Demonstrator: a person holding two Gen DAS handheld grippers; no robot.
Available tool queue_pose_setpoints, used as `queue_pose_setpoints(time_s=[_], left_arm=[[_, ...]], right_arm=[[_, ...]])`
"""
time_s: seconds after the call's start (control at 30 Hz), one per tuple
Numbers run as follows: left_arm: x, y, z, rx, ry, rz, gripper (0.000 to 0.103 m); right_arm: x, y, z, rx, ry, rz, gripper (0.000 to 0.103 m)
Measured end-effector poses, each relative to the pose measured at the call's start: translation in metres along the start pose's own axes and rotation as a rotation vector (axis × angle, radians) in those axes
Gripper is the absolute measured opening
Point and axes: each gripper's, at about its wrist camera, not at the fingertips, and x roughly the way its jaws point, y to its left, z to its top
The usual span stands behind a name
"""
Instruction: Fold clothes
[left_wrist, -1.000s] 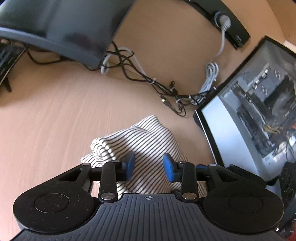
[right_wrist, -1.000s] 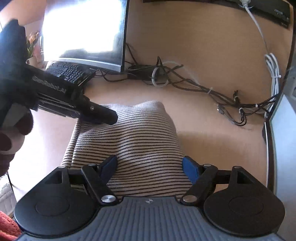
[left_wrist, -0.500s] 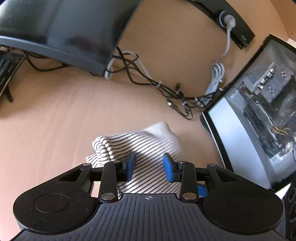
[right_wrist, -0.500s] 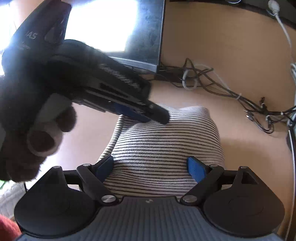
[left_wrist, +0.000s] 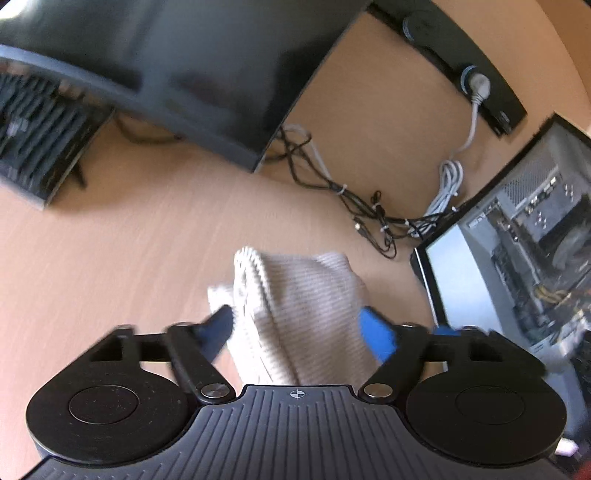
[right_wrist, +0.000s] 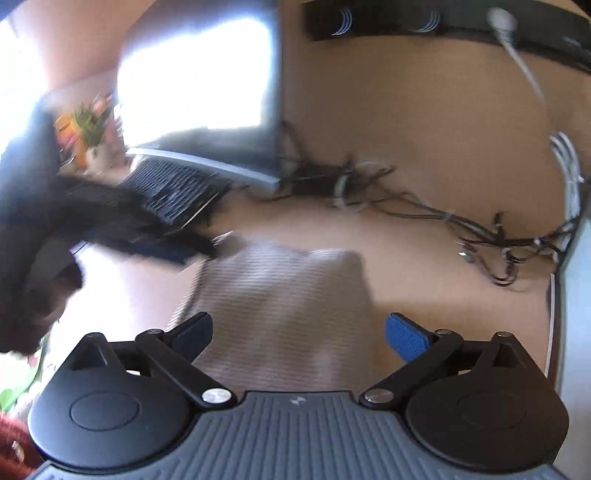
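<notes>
A folded white garment with thin dark stripes lies on the tan desk. My left gripper hovers over its near part. Its jaws are opening, the blue pads stand either side of the cloth and do not press on it. In the right wrist view the same garment lies ahead of my right gripper. Those jaws are opening wide too, above the cloth's near edge, with nothing pinched. The blurred left gripper and the gloved hand holding it reach in from the left, by the garment's far left corner.
A curved monitor and a keyboard stand behind the garment. Tangled cables run along the wall to a power strip. An open computer case walls off the right side. A potted plant sits far left.
Both grippers' jaws have spread much wider, the left from a narrow gap. Both views shifted and blurred. In the right wrist view the left gripper drew back toward the left.
</notes>
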Motion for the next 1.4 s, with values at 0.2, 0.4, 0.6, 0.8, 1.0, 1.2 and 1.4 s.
queue_pose_setpoints(time_s=[0.2, 0.4, 0.6, 0.8, 1.0, 1.2, 1.4], left_arm=[[0.03, -0.008, -0.025, -0.097, 0.101, -0.049, 0.089], [0.044, -0.013, -0.04, -0.083, 0.12, -0.003, 0.092], [0.052, 0.002, -0.048, -0.127, 0.145, 0.018, 0.089], [0.053, 0.013, -0.051, -0.142, 0.144, -0.019, 0.073], [0.039, 0.028, -0.044, -0.141, 0.092, -0.025, 0.061], [0.007, 0.072, -0.018, -0.154, 0.015, 0.052, 0.061], [-0.03, 0.131, 0.001, -0.2, -0.042, 0.128, 0.061]], right_arm=[[0.033, -0.044, -0.005, 0.139, 0.067, 0.027, 0.1], [0.063, -0.057, -0.023, 0.249, 0.14, 0.124, 0.102], [0.066, -0.059, -0.033, 0.299, 0.156, 0.198, 0.103], [0.071, -0.053, -0.034, 0.313, 0.184, 0.212, 0.099], [0.078, -0.031, -0.021, 0.316, 0.186, 0.218, 0.083], [0.125, 0.027, 0.025, 0.25, 0.186, 0.269, 0.075], [0.182, 0.089, 0.063, 0.178, 0.225, 0.347, 0.075]])
